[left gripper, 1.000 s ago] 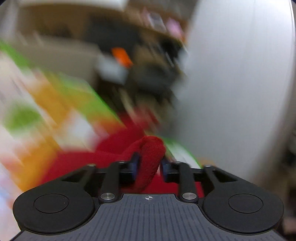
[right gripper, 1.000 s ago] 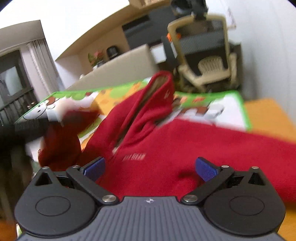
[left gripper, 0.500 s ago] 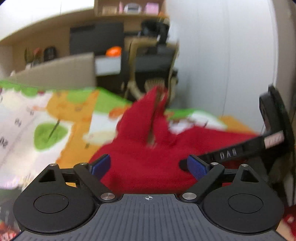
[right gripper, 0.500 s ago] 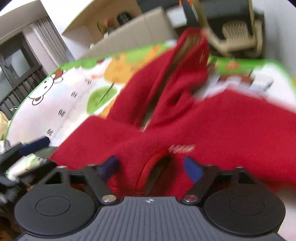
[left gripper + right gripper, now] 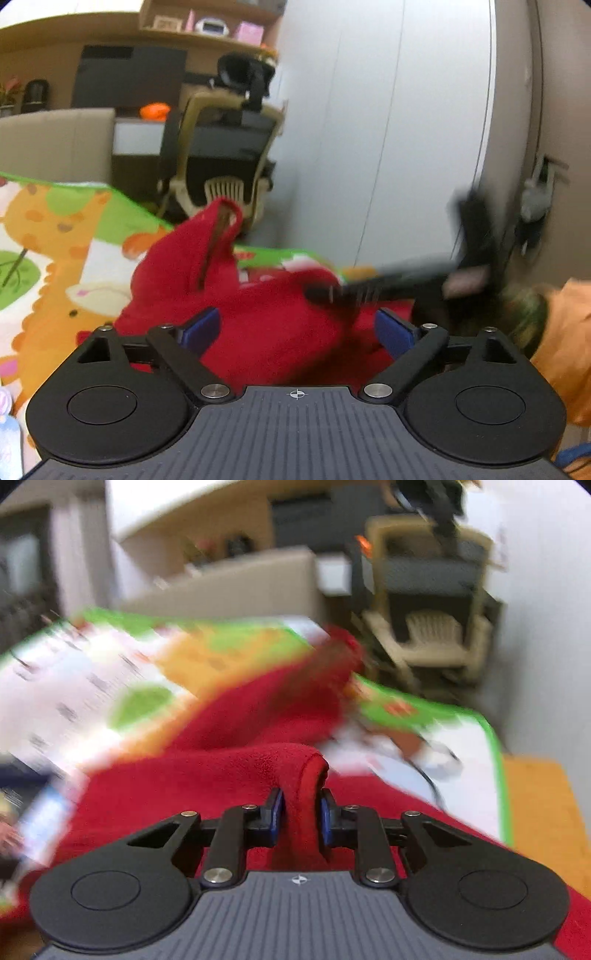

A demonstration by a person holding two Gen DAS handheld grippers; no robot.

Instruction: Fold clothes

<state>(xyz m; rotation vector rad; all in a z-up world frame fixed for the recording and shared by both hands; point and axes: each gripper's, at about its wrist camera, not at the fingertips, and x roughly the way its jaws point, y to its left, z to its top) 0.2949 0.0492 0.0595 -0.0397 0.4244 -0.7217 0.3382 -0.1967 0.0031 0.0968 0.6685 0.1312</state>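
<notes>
A red fleece hoodie (image 5: pixel 266 317) lies rumpled on a colourful cartoon play mat (image 5: pixel 55 258), its hood standing up at the far end. My left gripper (image 5: pixel 297 328) hovers just over the red fabric, open, with nothing between its blue pads. In the left wrist view my right gripper (image 5: pixel 373 288) shows as a blurred black shape reaching in from the right. In the right wrist view my right gripper (image 5: pixel 299 812) is shut on a raised fold of the red hoodie (image 5: pixel 229 771), pinched between the blue pads.
A beige office chair (image 5: pixel 218 155) stands past the mat's far edge beside a white wall (image 5: pixel 388 129). A beige sofa back (image 5: pixel 55 140) runs behind the mat. Orange fabric (image 5: pixel 565 332) and a person's camouflage sleeve (image 5: pixel 524 310) are at the right.
My left gripper let go of the red fabric and opened. My right gripper, open a second ago, closed onto a fold of the hoodie and is moving with it.
</notes>
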